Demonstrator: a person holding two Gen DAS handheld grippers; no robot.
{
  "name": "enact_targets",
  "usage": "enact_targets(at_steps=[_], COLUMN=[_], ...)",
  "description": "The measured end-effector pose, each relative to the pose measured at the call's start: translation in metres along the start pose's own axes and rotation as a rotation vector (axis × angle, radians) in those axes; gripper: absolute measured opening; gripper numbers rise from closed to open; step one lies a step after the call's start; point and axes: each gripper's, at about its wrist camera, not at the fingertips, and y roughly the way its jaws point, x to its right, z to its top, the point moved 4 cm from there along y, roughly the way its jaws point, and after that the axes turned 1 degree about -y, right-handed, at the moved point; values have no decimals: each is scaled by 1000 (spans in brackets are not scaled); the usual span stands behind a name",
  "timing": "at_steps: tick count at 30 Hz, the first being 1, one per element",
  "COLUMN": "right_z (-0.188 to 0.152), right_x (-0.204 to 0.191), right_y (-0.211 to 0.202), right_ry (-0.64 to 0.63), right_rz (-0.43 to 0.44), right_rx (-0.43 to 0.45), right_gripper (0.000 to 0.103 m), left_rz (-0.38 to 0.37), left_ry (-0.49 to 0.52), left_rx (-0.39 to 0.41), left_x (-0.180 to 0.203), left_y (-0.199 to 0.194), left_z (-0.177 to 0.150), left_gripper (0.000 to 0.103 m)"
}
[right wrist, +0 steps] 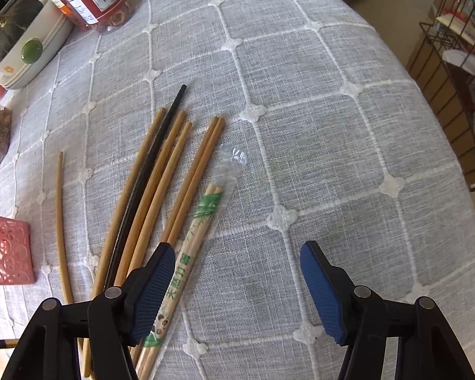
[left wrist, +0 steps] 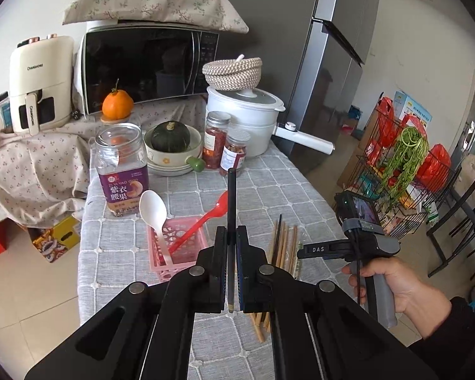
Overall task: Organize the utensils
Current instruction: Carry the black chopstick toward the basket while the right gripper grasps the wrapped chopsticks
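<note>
Left gripper [left wrist: 231, 262] clamped on a black chopstick [left wrist: 231, 209], held above the table [right wrist: 316, 126], tip pointing away; right gripper [right wrist: 237, 285] spread wide, nothing between its pads, over loose wooden chopsticks [right wrist: 155, 190] near the table's front edge; pink basket [left wrist: 177, 247] just left of them holds white spoon [left wrist: 153, 212] and red spoon [left wrist: 202, 218].

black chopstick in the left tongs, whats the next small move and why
Probably carry the black chopstick left and lower it into the pink basket. The left tongs are shut on it, held above the table, while the white spoon and red spoon already stand in that basket. The right tongs hang open over the loose chopsticks.
</note>
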Motion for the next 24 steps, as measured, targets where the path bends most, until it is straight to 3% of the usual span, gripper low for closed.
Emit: enact_targets(at_steps=[6, 9, 10, 11, 14, 19, 24], right_z=[1, 0, 0, 0, -3, -5, -7], right_x=[-15, -17, -19, -20, -21, -12, -12], right_y=[6, 5, 5, 4, 2, -6, -48], right_ry=[-56, -44, -41, -40, -38, 33, 52], right_rz=[-194, -212, -205, -190, -167, -34, 67], right_rx=[20, 15, 15, 11, 17, 33, 141], right_gripper=[58, 50, 41, 25, 12, 9, 9], left_rz=[-5, -3, -3, -5, -13, -30, -42], left_ry=[-21, -22, -23, -24, -15, -6, -5], left_rx=[-28, -35, -35, -34, -32, 3, 48], left_x=[-9, -12, -13, -13, -12, -10, -10], left_y=[4, 4, 4, 3, -2, -17, -33], left_z=[-5, -6, -7, -7, -6, -1, 6], left_gripper=[5, 5, 5, 5, 5, 5, 5])
